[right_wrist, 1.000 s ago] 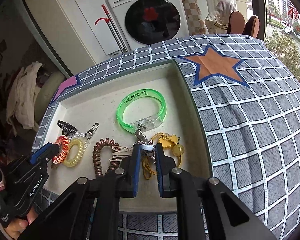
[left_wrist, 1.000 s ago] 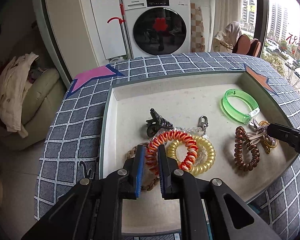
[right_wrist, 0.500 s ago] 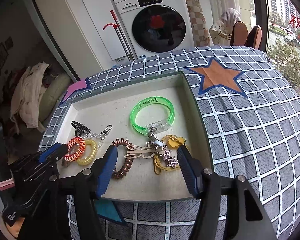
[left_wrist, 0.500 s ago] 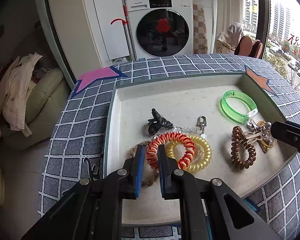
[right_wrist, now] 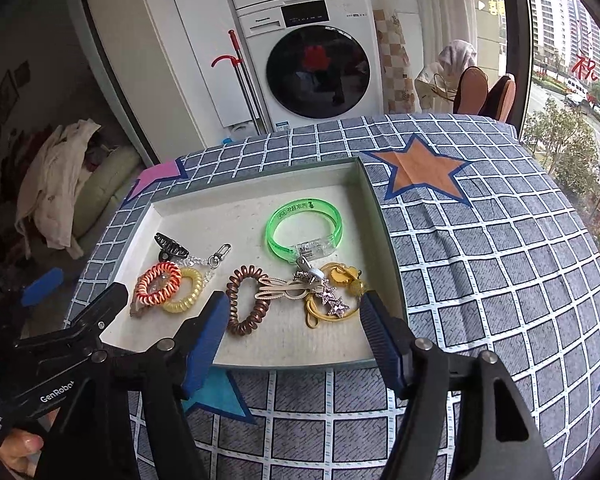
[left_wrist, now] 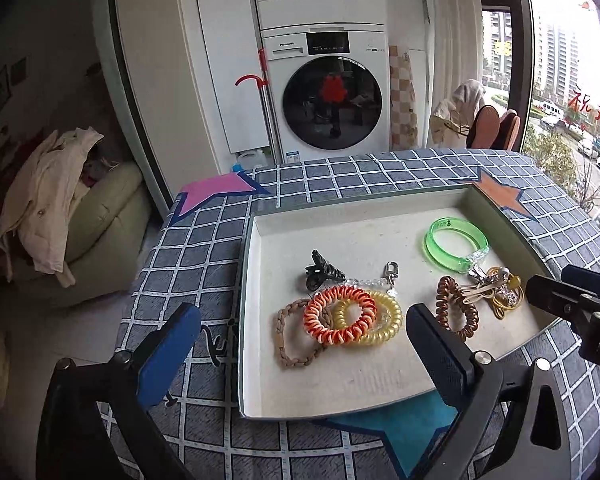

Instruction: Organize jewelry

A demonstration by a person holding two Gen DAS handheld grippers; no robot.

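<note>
Left gripper [left_wrist: 300, 344] with fingers just sprung wide, nothing between the pads, raised over the near edge of a tray [left_wrist: 340, 400] on a checked-cloth bench [left_wrist: 204, 248]. Beyond and between those fingers: orange coil [left_wrist: 334, 314] lying across yellow coil [left_wrist: 370, 322], overlapping a braided band [left_wrist: 290, 338] toward the left finger. Just past them, black claw clip [left_wrist: 322, 272] and a beaded chain with clasp [left_wrist: 390, 272]. Right gripper [right_wrist: 294, 326] likewise spread after opening further, empty, above the tray's near rim. Between its fingers: brown coil [right_wrist: 246, 300] beside the left finger, beige clip [right_wrist: 276, 292], star pin [right_wrist: 332, 300] and gold tangle [right_wrist: 340, 280] close to the right finger. Farther ahead, green bangle [right_wrist: 304, 228] flat on the tray floor. All jewelry resting in the tray, none gripped.
</note>
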